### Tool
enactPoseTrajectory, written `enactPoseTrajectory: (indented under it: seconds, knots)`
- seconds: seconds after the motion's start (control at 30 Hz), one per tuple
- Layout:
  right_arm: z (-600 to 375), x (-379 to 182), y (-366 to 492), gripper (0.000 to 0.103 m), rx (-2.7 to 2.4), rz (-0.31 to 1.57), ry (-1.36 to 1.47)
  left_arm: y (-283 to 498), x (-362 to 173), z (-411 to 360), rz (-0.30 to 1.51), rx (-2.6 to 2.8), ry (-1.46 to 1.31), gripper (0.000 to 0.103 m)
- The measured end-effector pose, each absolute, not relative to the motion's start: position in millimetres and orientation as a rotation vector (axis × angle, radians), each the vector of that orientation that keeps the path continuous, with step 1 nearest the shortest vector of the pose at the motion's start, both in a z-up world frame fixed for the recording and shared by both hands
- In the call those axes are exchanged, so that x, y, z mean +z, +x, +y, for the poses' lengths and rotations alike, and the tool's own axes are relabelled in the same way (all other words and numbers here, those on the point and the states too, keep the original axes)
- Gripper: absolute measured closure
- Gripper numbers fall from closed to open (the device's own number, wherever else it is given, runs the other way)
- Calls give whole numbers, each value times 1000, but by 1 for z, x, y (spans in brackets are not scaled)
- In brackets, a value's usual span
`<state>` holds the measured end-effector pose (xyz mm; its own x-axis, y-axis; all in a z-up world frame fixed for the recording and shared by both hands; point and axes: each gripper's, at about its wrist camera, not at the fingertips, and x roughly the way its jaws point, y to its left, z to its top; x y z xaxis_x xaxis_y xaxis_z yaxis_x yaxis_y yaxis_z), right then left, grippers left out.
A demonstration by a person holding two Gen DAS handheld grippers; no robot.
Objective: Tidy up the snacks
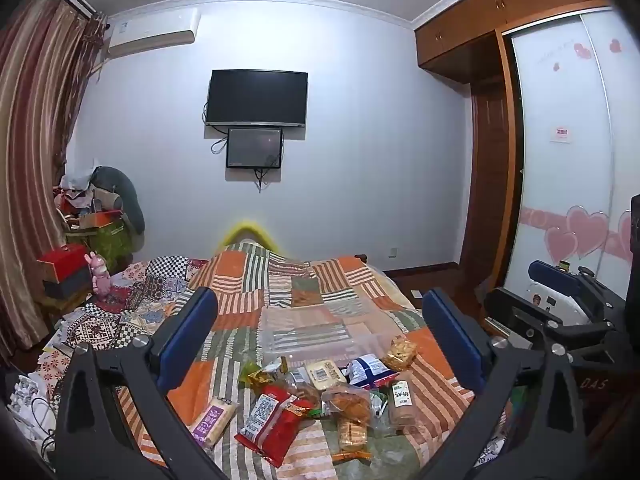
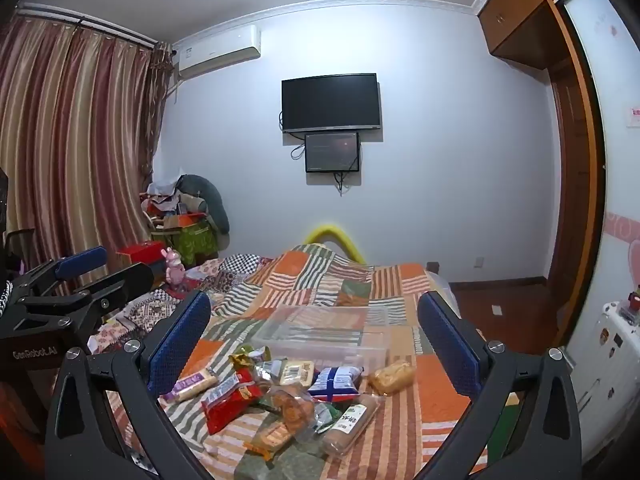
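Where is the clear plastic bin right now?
The clear plastic bin sits empty on the patchwork quilt, centred in both wrist views, just behind the snack pile.

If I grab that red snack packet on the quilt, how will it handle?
The red snack packet looks like a crinkly, glossy film bag, so probably floppy, light and a bit slippery. It lies flat beside the other snacks, unlikely to roll. Contents may crush under a hard squeeze.

A bed [image 1: 248,280] under a patchwork quilt of orange and green stripes carried everything — a clear plastic bin [image 1: 316,334] lay on it, and just before the bin a heap of wrapped snacks [image 1: 320,396] — touching, overlapping.
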<state>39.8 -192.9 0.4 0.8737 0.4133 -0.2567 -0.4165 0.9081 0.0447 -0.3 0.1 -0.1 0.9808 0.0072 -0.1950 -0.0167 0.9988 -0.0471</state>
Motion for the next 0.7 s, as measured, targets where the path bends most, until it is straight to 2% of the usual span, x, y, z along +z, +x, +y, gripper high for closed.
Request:
enactPoseTrajectory:
  seconds: [0.7]
  knots:
    - [-200,1,39,0,436,257,26,-1,-1,-5,191,3,-35,0]
